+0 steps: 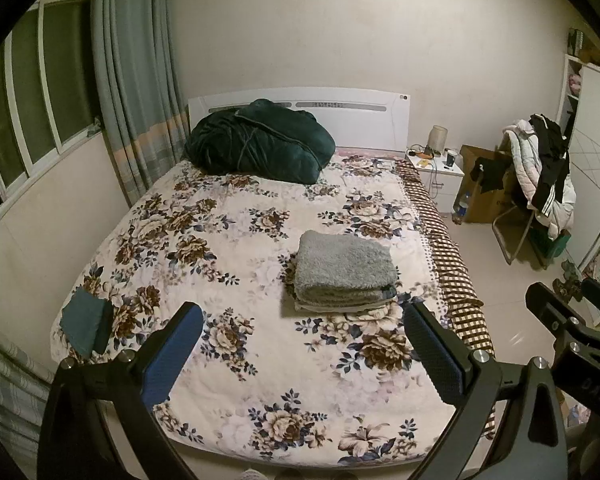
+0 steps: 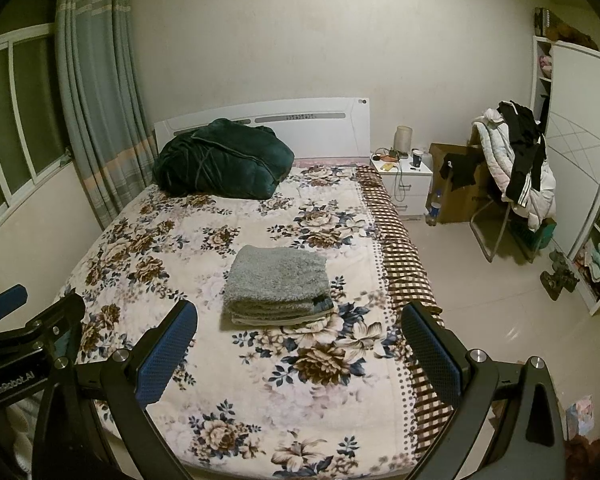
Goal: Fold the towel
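A grey towel (image 1: 345,271), folded into a thick stack, lies on the floral bedspread (image 1: 236,240) toward the bed's right side, near the brown checked border (image 1: 452,264). The left gripper (image 1: 302,356) hangs above the foot of the bed with its blue-padded fingers spread wide and nothing between them; the right gripper (image 2: 300,354) is spread wide and empty likewise, apart from the towel. A dark green blanket (image 1: 260,146) is bundled by the white headboard (image 1: 360,116), and a small teal cloth (image 1: 86,322) lies at the bed's left edge.
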`<state>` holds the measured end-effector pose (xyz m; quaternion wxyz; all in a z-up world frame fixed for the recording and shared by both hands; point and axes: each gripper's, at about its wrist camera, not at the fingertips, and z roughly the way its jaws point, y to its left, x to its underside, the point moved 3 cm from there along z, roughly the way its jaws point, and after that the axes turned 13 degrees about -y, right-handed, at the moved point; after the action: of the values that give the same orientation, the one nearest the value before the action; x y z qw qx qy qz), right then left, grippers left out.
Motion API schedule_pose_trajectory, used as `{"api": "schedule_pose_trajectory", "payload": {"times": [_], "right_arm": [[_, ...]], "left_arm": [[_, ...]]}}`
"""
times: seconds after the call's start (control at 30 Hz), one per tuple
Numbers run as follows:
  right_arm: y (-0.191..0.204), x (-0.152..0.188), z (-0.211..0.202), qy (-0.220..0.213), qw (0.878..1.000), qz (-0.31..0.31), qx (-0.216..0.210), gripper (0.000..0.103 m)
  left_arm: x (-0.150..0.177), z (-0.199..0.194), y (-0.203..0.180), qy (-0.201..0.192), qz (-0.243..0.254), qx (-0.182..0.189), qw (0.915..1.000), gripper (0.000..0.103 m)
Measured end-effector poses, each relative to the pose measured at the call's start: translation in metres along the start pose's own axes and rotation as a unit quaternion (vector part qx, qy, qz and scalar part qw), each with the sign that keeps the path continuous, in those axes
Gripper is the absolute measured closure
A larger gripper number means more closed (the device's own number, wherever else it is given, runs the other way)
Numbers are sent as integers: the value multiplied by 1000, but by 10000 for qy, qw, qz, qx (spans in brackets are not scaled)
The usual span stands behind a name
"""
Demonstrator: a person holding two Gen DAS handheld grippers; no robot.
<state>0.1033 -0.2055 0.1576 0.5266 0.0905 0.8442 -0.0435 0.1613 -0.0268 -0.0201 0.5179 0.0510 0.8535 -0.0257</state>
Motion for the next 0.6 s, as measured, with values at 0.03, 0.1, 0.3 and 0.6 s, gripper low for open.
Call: {"api": "schedule_pose_trajectory", "payload": {"times": [0.03,0.1,0.3,0.6], "right_arm": [[0,0,0,3,10000,3,-2,0],[0,0,0,0,10000,2,4,0],[0,1,-1,2,10000,4,12,0],[3,3,-2,5,10000,2,20,0]], "left_arm": [[0,0,0,-1,3,1,10000,0],[0,0,0,2,2,0,10000,0],[0,0,0,0,1,-7,10000,0],[1,-2,-1,-13,-8,10,10000,0]]}}
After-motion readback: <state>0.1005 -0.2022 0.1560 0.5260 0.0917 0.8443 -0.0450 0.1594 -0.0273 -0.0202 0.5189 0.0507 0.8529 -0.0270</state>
